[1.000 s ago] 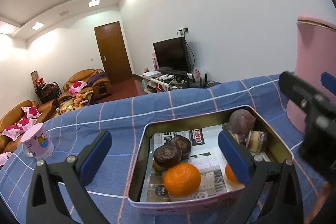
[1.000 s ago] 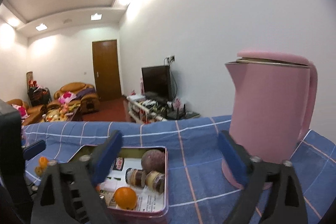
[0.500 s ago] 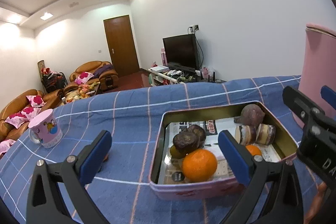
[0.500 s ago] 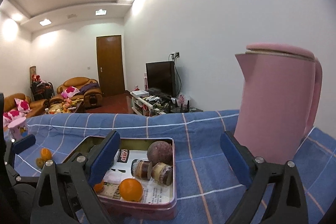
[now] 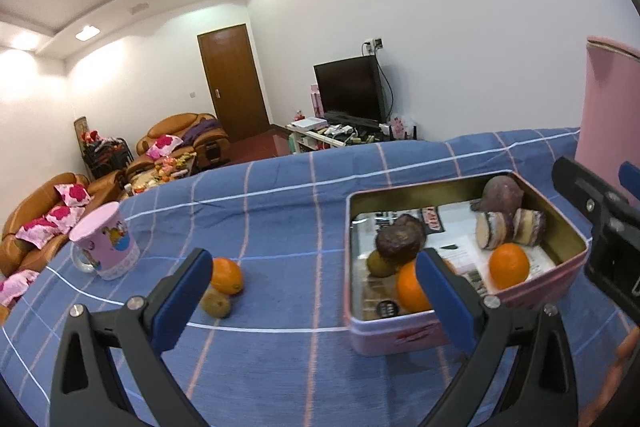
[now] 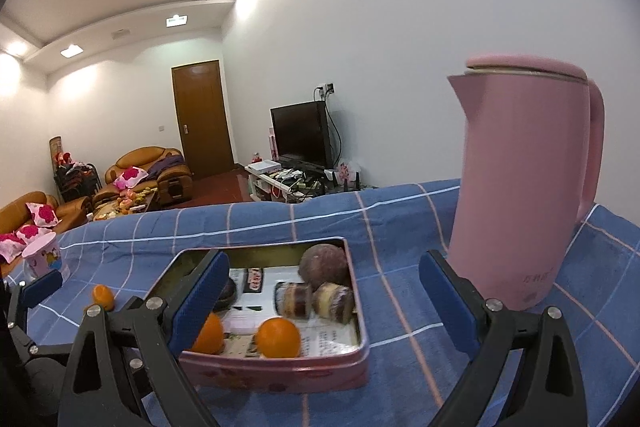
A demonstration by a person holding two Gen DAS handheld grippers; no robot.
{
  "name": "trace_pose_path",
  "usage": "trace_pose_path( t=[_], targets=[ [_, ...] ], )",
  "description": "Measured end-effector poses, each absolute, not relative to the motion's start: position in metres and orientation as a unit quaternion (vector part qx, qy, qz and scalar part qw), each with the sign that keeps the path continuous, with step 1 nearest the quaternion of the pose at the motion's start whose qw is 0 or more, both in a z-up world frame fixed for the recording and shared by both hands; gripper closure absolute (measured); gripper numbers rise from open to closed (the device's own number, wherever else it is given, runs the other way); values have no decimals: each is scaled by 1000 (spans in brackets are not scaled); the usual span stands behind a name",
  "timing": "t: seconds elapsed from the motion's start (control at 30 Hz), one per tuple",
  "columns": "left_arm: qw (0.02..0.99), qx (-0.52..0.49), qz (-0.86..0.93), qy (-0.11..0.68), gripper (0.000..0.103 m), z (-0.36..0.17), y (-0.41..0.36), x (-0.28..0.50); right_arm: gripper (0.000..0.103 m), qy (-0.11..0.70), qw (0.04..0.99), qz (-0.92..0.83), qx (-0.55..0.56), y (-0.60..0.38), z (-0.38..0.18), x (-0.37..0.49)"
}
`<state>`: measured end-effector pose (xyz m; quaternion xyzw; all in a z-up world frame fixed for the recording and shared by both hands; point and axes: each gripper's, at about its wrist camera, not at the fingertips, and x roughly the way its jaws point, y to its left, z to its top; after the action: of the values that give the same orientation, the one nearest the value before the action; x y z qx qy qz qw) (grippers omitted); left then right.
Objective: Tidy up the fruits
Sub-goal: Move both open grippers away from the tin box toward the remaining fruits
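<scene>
The left gripper [image 5: 312,291] is hovering wide open and empty above the blue checked cloth [image 5: 280,219] covering the bench, with bare cloth lying open between its blue pads. A loose orange [image 5: 226,275] and a small brownish-green fruit [image 5: 216,303] are sitting touching each other just beyond its left pad [image 5: 180,301], well clear of the bench's near edge. The pink tin [image 5: 400,333] is standing just beside its right pad, which is covering part of an orange [image 5: 410,289] inside. The right gripper [image 6: 324,301] is likewise hanging open and holding nothing, its left pad overlapping the tin's near-left corner. Inside the tin, a second orange [image 6: 278,339], two cut fruit halves [image 6: 316,299] and a round purple fruit [image 6: 324,263] are resting on printed paper; dark fruits [image 5: 400,241] are piling at the left wall. A pink kettle [image 6: 524,187] is standing near the bench's right edge, and a pink mug [image 5: 105,241] toward the left edge. The bench's near corners are being cut off by both views.
</scene>
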<state>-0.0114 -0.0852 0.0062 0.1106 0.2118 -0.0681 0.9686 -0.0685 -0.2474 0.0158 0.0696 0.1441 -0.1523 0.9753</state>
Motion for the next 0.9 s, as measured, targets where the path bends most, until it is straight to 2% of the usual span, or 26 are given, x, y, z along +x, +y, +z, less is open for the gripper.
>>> trace_pose_path(
  t=[0.6, 0.9],
  targets=[
    [964, 127, -47, 230, 0, 1, -28, 23, 6, 158, 976, -126, 86, -176, 12, -28],
    [955, 49, -38, 290, 0, -8, 19, 56, 6, 165, 975, -116, 93, -142, 10, 0]
  ],
)
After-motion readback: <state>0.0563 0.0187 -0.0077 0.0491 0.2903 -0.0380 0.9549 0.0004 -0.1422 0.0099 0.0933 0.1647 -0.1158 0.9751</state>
